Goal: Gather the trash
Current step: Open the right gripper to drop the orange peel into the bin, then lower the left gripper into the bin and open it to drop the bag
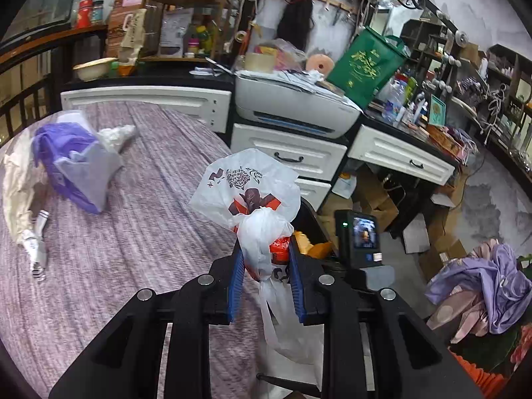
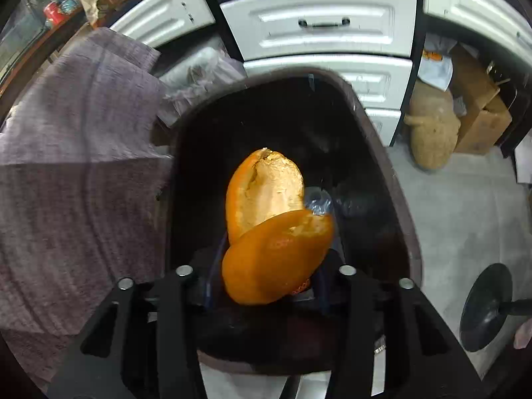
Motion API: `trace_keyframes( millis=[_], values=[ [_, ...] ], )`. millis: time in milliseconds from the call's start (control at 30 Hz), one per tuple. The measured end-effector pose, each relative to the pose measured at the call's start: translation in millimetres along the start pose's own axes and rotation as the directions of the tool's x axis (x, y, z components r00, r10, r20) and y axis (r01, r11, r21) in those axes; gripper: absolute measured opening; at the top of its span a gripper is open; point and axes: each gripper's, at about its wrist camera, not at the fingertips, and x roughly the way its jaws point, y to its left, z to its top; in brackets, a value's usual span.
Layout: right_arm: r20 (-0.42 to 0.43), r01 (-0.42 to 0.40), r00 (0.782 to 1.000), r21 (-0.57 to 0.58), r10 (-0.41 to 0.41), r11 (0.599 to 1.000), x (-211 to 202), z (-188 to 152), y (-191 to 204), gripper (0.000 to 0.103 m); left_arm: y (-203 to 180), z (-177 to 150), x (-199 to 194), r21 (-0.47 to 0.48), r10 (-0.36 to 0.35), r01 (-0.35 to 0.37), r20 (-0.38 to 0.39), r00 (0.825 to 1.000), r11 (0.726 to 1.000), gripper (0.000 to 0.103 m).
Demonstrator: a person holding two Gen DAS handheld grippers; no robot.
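Observation:
My left gripper (image 1: 266, 259) is shut on a white plastic bag (image 1: 252, 193) with red and black print, held above the edge of the bed. My right gripper (image 2: 266, 286) is shut on a large piece of orange peel (image 2: 272, 232) and holds it over the open mouth of a dark trash bin (image 2: 382, 173). The peel hides the right fingertips. The peel (image 1: 314, 246) and the right gripper's camera unit (image 1: 357, 236) also show in the left wrist view, just right of the bag. A clear wrapper (image 2: 317, 204) lies inside the bin.
A purple bedspread (image 1: 133, 232) carries a purple bag (image 1: 73, 163), a clear wrapper (image 1: 116, 134) and pale clothing (image 1: 20, 186). White drawers (image 2: 319, 23) stand behind the bin. A printer (image 1: 292, 106), cardboard boxes (image 2: 478, 113) and a black stand base (image 2: 485, 306) are around.

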Motion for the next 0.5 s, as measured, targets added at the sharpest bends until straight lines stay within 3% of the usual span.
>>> trace_keyframes(
  millis=[133, 500],
  values=[
    [0.001, 0.012, 1.0, 0.017, -0.012, 1.0, 6.7, 0.5, -6.2, 0.069, -13.4, -0.8, 15.5, 0.019, -0.018, 0.019, -0.031, 0.999, 1.0, 0.025],
    [0.107, 0.072, 0.991, 0.081, -0.08, 0.994, -39.7, -5.4, -40.5, 0.075, -49.3, -11.4, 69.7, 0.069, -0.064, 0.074, -0.141, 0.988, 0.995, 0.025]
  ],
)
